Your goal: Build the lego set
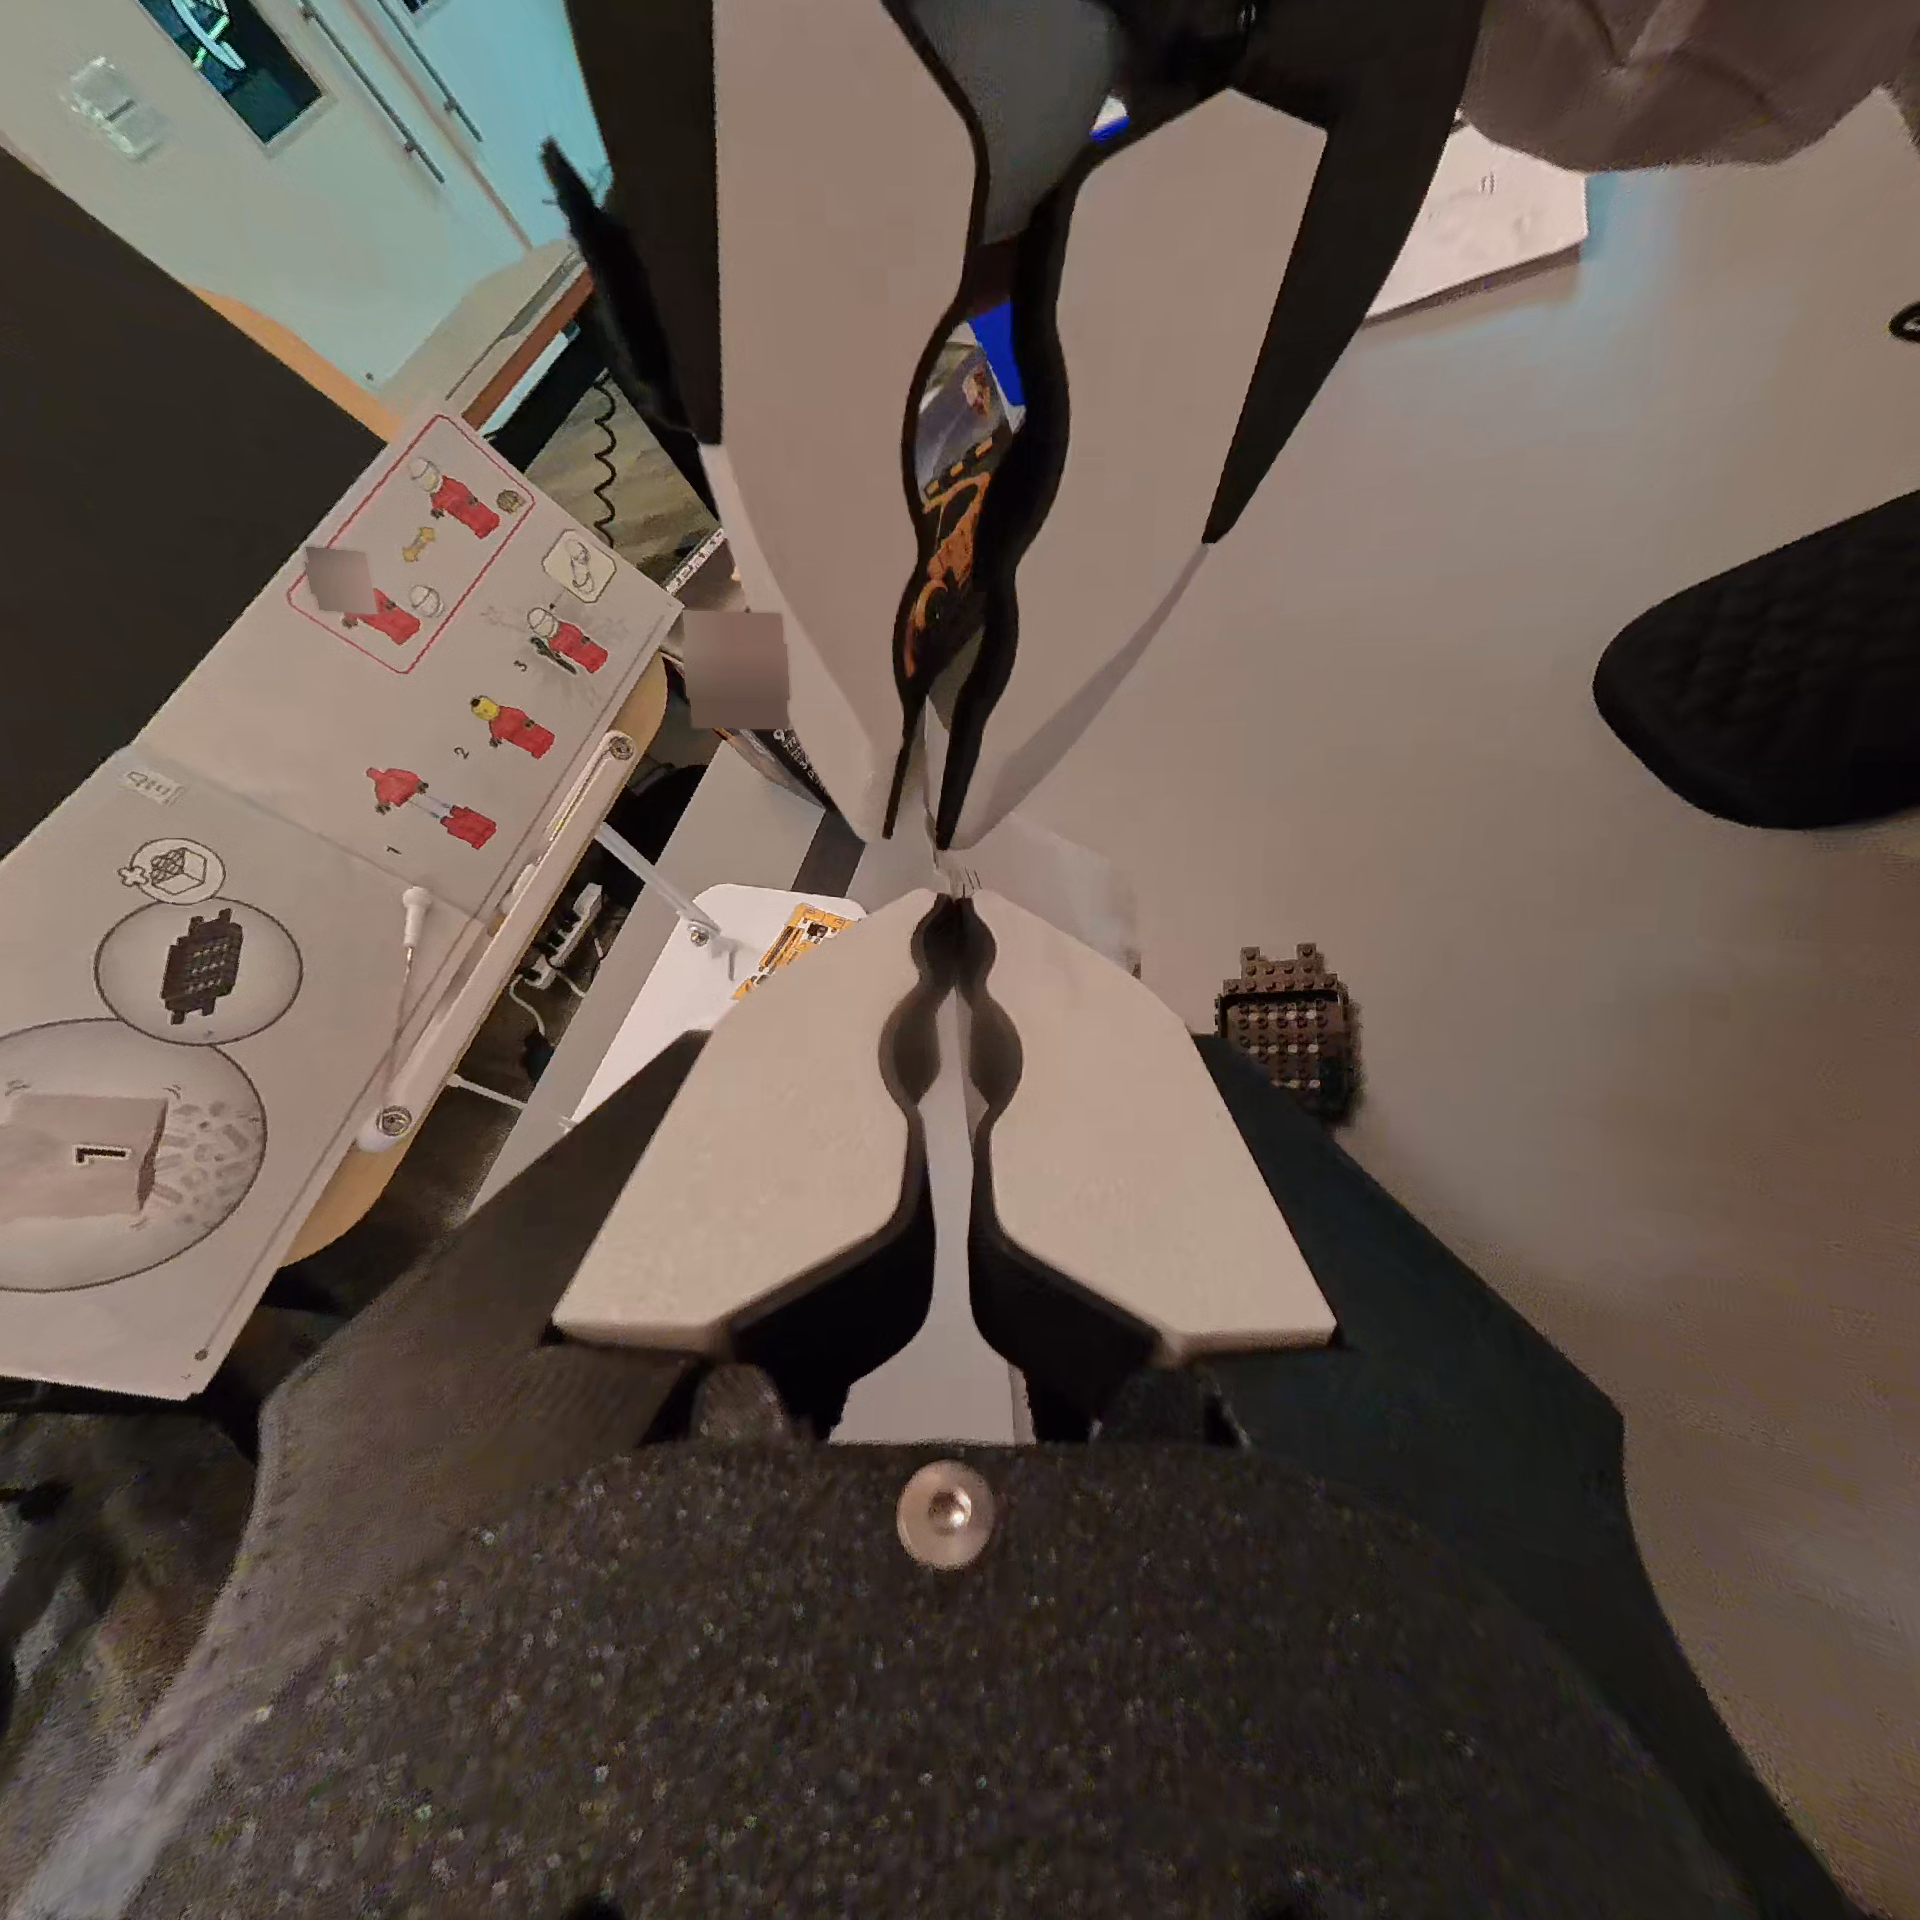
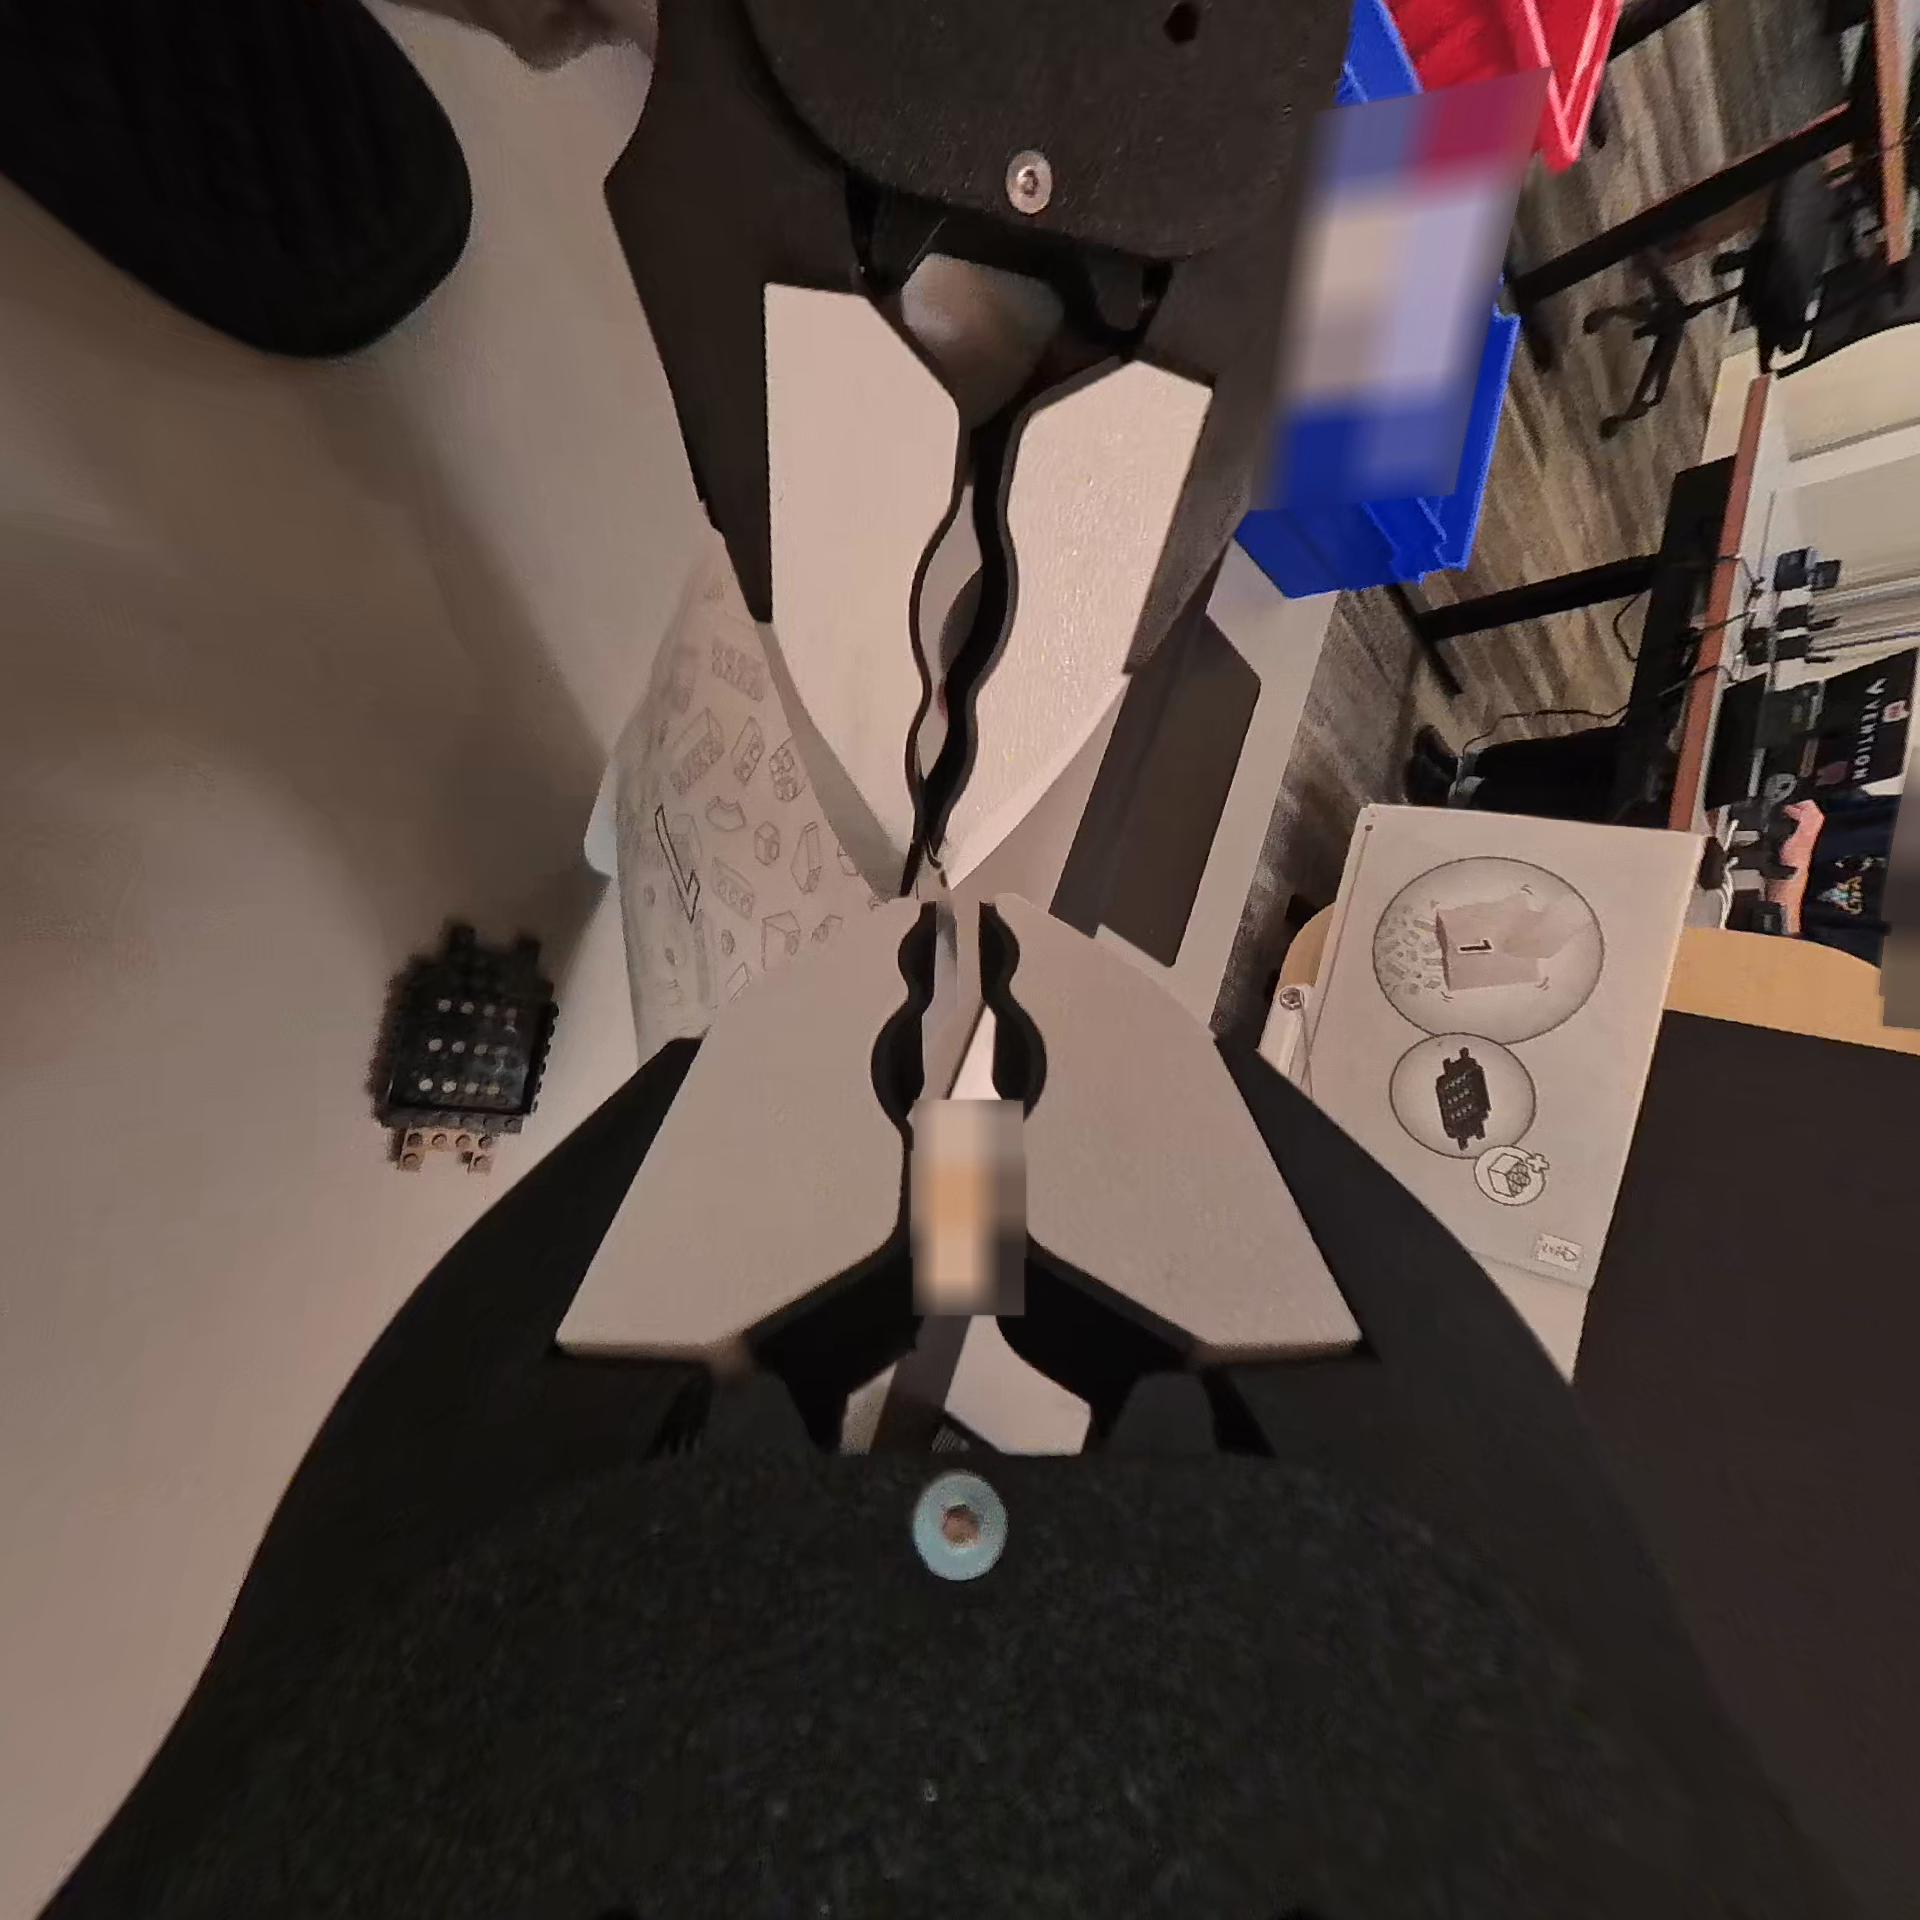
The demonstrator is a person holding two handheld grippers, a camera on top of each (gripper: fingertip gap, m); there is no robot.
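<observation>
The left gripper (image 1: 945, 906) has its fingers pressed together on a thin edge of the white paper bag printed with brick outlines (image 2: 717, 831). The right gripper (image 2: 951, 916) meets it tip to tip and pinches the same edge. The step seems to be tearing the bag open. It would go best if both pinch firmly and pull apart slowly, low over the white table (image 1: 1455, 727), so pieces do not scatter. The black studded lego base (image 2: 462, 1039) lies just beside, and the open paper instruction booklet (image 1: 312, 831) lies farther off.

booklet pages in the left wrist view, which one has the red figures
The far page, beyond the fold, carries the red figures. The near page shows only grey circle drawings, with no red on it.
</observation>
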